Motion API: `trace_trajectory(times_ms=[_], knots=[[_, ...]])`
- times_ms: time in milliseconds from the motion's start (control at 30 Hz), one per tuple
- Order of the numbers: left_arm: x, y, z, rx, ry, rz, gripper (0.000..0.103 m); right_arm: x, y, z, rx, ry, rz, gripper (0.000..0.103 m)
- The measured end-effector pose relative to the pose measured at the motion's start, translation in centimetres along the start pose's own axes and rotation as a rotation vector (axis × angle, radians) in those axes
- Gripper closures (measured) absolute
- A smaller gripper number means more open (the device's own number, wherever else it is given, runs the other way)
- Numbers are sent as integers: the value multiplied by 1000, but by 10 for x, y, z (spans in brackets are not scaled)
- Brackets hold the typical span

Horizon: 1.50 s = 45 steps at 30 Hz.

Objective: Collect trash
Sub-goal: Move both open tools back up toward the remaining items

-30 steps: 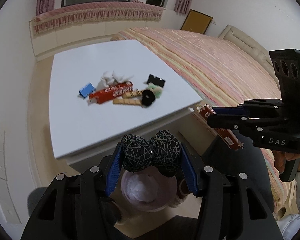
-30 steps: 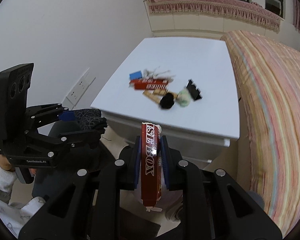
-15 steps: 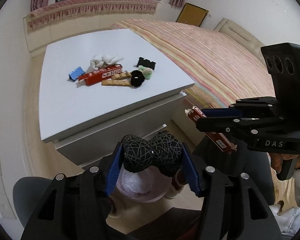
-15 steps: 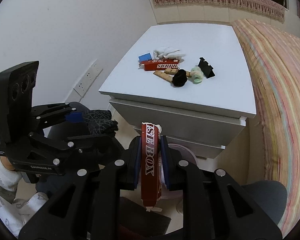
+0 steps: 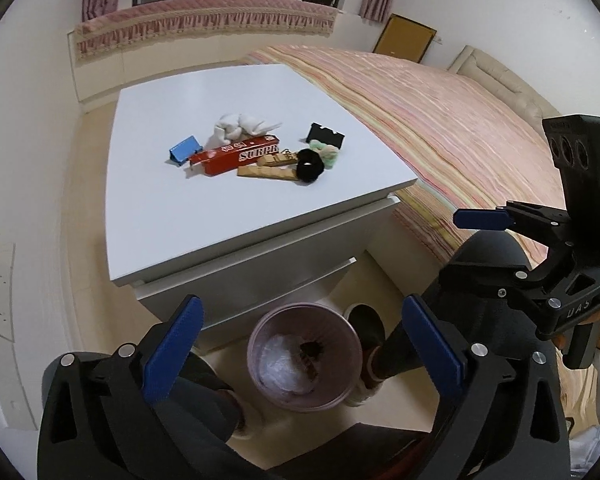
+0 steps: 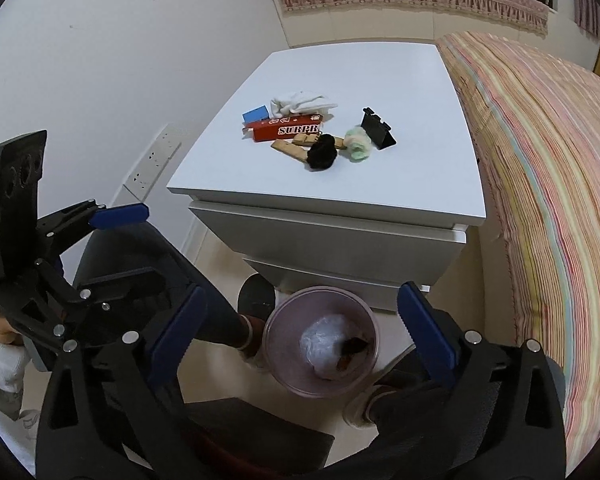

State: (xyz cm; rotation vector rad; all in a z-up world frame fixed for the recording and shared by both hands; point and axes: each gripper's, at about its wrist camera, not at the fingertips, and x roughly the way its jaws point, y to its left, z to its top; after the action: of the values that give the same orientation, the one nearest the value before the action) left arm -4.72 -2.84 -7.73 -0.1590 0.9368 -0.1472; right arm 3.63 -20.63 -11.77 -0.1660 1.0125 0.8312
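Note:
A pink trash bin stands on the floor in front of the white cabinet, with white plastic and dark items inside; it also shows in the right wrist view. My left gripper is open and empty above the bin. My right gripper is open and empty above it too. On the cabinet top lie a red box, a white tissue, a blue clip, wooden pieces, a black fluffy ball, a green wad and a black clip.
A striped bed lies right of the cabinet. A wall with sockets is on the left. The person's legs and shoes stand beside the bin.
Both grippers have opened. The black patterned bundle has left my left gripper and the red box has left my right gripper; dark items now lie in the bin.

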Motion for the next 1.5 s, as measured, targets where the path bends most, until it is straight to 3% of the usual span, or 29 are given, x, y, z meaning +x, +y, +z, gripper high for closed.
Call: trace_trajectory(times_ms=[667, 1200, 1500], knots=[[-5, 12, 12, -18, -17, 8, 8, -3, -3, 14, -11, -9, 0, 6], [-7, 61, 80, 28, -84, 48, 8, -6, -22, 92, -100, -55, -46, 6], [25, 97, 113, 96, -35, 40, 8, 23, -40, 124, -162, -13, -58, 6]])
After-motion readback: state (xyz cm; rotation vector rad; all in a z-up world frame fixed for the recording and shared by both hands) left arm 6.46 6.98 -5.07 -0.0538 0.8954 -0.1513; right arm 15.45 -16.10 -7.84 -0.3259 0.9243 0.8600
